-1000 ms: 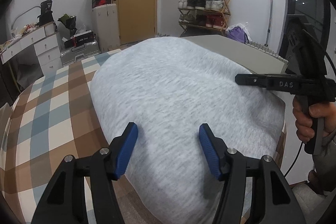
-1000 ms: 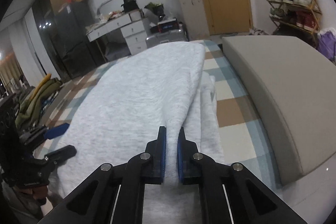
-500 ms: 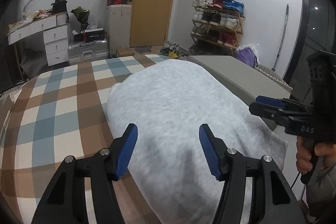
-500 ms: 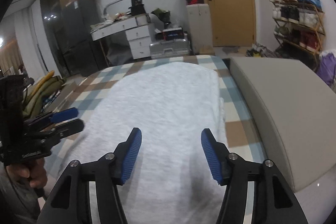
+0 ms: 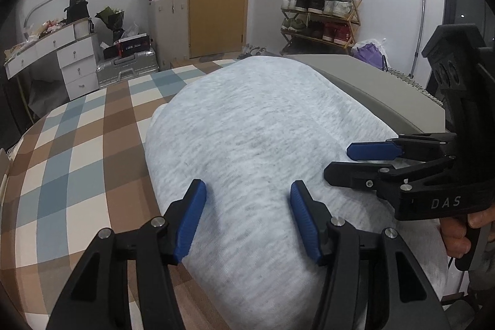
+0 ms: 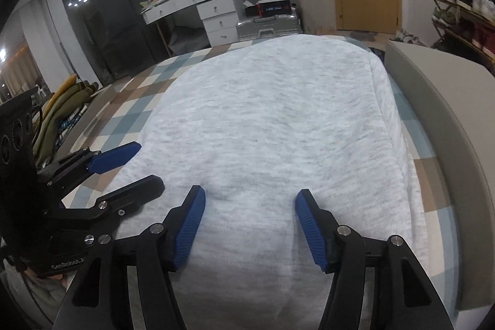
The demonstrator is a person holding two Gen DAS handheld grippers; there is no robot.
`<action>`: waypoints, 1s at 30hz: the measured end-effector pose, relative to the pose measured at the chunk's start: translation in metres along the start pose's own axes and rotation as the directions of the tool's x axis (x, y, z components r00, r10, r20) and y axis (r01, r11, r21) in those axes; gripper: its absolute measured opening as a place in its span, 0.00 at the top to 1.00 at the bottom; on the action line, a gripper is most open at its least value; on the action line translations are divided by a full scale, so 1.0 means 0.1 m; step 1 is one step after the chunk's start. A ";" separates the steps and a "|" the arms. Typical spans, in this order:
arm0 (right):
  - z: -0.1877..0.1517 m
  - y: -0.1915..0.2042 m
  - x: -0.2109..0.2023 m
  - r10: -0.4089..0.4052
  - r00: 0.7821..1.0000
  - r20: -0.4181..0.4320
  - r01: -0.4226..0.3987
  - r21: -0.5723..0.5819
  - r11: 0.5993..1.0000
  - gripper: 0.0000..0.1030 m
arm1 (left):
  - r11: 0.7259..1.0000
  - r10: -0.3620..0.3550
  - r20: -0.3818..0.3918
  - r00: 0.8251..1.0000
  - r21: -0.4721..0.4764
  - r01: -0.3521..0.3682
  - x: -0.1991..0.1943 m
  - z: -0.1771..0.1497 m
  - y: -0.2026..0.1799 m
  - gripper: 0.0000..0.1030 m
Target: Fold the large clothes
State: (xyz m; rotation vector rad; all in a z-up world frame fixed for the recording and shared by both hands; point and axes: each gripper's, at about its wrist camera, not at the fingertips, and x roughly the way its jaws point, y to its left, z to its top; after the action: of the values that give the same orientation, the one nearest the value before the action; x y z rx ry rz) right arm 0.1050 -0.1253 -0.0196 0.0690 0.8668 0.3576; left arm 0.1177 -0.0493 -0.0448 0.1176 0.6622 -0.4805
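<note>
The grey garment (image 5: pixel 263 144) lay folded long on the checked bedcover (image 5: pixel 71 163), soft and limp; its near hem looked the best place to pinch. The left gripper (image 5: pixel 247 218) and the right gripper (image 6: pixel 249 225) hovered over that end, each about half open and holding nothing, the right's jaws having just opened. A grey cushion (image 6: pixel 448 119) lay close beside it.

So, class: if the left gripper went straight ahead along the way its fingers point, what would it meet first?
Most likely the grey garment spread on the checked cover. The left gripper points down at it, jaws open, nothing between; how near the cloth is, the view cannot settle.
</note>
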 end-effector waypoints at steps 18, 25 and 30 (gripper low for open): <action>-0.60 -0.29 -0.46 -0.027 0.999 -0.024 0.026 -0.050 0.998 0.50 | 1.000 -0.002 -0.004 1.000 -0.011 0.002 0.03 0.04 -0.02 0.50; -0.63 -0.15 -0.48 -0.082 0.997 -0.002 0.081 -0.062 0.995 0.47 | 0.989 -0.118 0.012 0.993 -0.089 0.118 -0.47 0.04 -0.01 0.50; -0.61 -0.21 -0.50 -0.037 0.999 0.015 0.037 0.006 0.999 0.44 | 0.995 -0.096 -0.047 0.994 0.032 0.097 -0.54 -0.32 -0.32 0.48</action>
State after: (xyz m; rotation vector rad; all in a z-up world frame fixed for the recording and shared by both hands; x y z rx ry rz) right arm 0.0351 -0.1665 -0.0272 0.0610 0.8532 0.3195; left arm 0.0480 -0.0481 -0.0350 0.1297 0.7066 -0.5839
